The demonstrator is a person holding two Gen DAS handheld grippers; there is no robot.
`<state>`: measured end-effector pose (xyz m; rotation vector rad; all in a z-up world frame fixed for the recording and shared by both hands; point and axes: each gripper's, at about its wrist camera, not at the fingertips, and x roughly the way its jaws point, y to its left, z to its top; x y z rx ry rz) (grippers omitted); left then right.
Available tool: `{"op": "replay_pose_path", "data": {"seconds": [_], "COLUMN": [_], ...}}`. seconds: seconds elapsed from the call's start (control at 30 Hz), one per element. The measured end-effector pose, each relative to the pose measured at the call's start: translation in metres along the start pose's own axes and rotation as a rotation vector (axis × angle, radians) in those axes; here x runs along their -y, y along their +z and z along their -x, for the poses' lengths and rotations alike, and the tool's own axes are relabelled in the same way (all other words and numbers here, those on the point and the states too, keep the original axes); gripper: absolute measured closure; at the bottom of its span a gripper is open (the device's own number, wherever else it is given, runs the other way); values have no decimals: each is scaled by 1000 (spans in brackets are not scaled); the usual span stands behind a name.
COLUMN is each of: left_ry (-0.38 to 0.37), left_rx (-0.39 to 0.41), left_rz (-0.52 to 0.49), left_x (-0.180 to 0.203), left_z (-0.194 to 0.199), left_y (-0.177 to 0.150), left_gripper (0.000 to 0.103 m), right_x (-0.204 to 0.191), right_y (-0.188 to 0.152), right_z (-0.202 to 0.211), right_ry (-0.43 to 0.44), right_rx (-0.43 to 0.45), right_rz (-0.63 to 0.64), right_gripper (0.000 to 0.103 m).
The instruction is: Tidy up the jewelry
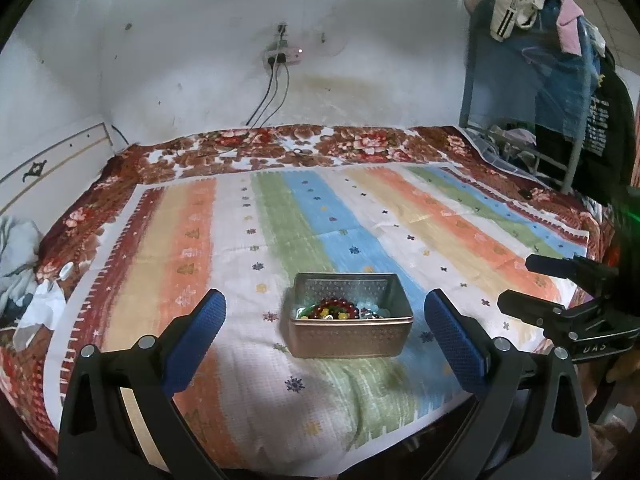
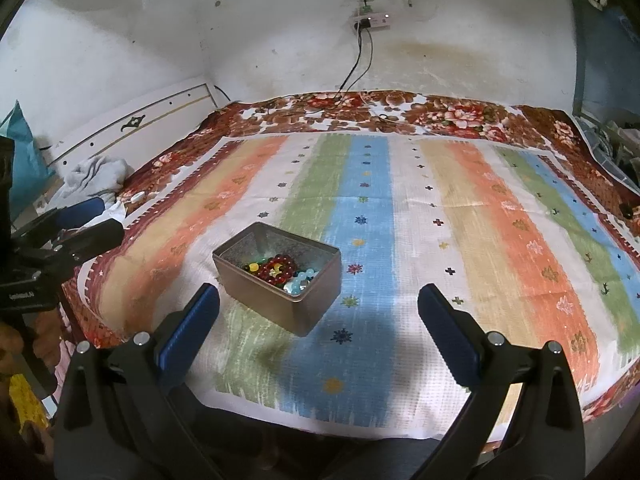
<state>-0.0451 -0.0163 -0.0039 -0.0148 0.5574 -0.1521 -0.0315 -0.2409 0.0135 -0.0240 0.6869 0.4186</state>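
An open metal tin (image 1: 348,342) stands on the striped cloth (image 1: 256,208) near the bed's front edge. It holds a red bead bracelet (image 1: 336,307) and pale blue beads (image 1: 370,309). My left gripper (image 1: 325,322) is open and empty, its blue pads either side of the tin, a little short of it. In the right wrist view the tin (image 2: 280,300) sits left of centre with the red bracelet (image 2: 278,270) inside. My right gripper (image 2: 318,312) is open and empty, to the right of the tin. Each gripper shows in the other's view, the right (image 1: 560,296) and the left (image 2: 80,220).
The striped cloth lies over a floral blanket (image 1: 280,148) on a bed against a white wall. A power strip with cables (image 1: 282,56) hangs on the wall. Clothes hang on a rack (image 1: 560,60) at the right. Crumpled cloth (image 2: 96,176) lies at the bed's left.
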Motion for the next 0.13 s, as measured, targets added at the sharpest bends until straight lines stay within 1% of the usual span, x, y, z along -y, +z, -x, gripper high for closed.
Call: {"op": "replay_pose_path", "data": {"seconds": [0.13], "left_ry": [-1], "left_rx": [-5], "left_rz": [-7], "left_x": [1], "left_z": [-1], "left_y": [0], "left_gripper": [5], "right_x": [0], "right_y": [0], "right_z": [0], "right_ry": [1], "right_rx": [1], "right_rz": [1], "right_gripper": [5]}}
